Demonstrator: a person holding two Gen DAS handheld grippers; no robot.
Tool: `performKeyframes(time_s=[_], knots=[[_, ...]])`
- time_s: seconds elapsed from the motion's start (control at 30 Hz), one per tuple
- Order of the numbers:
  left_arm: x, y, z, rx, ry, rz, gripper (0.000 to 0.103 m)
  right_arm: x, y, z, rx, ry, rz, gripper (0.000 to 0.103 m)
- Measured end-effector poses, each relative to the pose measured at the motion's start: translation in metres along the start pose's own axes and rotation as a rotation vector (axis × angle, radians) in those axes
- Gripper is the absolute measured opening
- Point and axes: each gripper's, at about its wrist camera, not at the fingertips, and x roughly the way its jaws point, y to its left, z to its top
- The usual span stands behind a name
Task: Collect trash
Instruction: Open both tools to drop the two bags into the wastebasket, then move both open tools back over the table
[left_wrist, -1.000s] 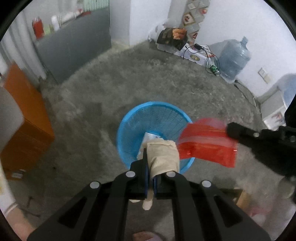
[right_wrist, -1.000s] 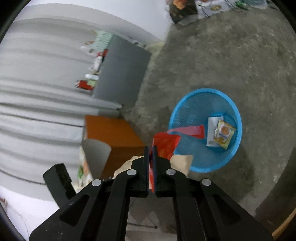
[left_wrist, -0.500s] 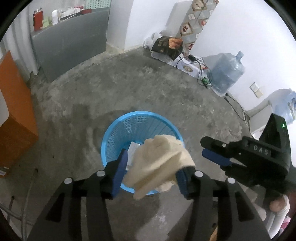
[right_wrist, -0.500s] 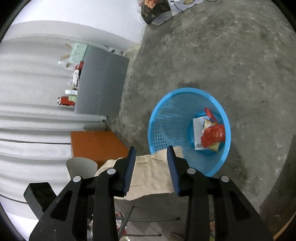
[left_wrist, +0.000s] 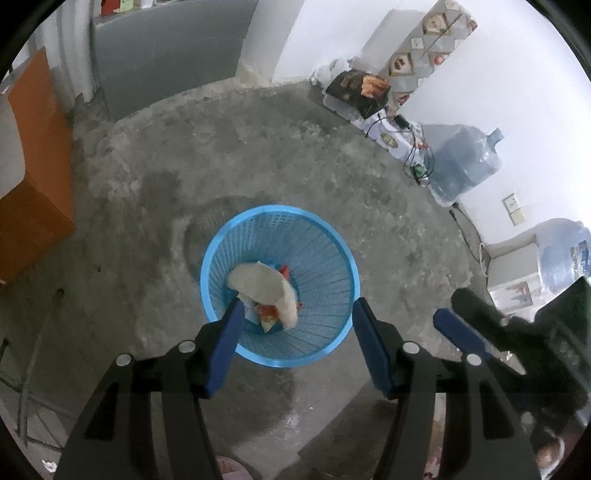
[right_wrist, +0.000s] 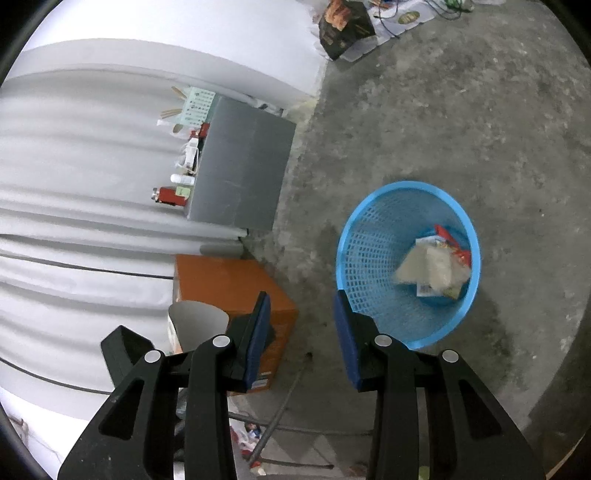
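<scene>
A blue plastic basket (left_wrist: 317, 258) stands on the concrete floor, also in the right wrist view (right_wrist: 373, 243). Inside it lie a beige paper bag (left_wrist: 264, 284), a red wrapper (left_wrist: 283, 269) and other packets; the beige bag (right_wrist: 428, 266) shows there too. My left gripper (left_wrist: 297, 314) is open and empty, right above the basket's near rim. My right gripper (right_wrist: 301, 306) is open and empty, above the floor left of the basket. Its fingers (left_wrist: 454, 332) show at the right of the left wrist view.
An orange cabinet (left_wrist: 33, 177) and a grey counter (left_wrist: 166, 55) stand at the left and back. Water jugs (left_wrist: 461, 162), boxes and cables line the right wall. The orange box (right_wrist: 229, 284) is under my right gripper. Litter lies near metal legs (right_wrist: 266, 439).
Both grippers opened. The red wrapper fell from the right gripper and the beige bag from the left gripper; both now lie in the basket.
</scene>
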Motion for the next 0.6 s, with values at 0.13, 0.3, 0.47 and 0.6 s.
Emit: performKeyframes(time_s=[0.13, 0.3, 0.47, 0.6], knots=[[-0.03, 0.004, -0.006, 0.014, -0.036, -0.03, 0.059, -0.013, -0.001, -0.011, -0.017, -0.018, -0.005, 0.036], [-0.087, 0.011, -0.021, 0.053, -0.102, -0.088, 0.059, -0.039, 0.009, -0.045, -0.109, -0.062, -0.055, 0.037], [-0.159, 0.022, -0.05, 0.127, -0.202, -0.102, 0.065, -0.061, 0.034, -0.09, -0.265, -0.107, -0.134, 0.049], [-0.219, 0.041, -0.077, 0.131, -0.283, -0.091, 0.067, -0.073, 0.064, -0.125, -0.391, -0.126, -0.157, 0.059]])
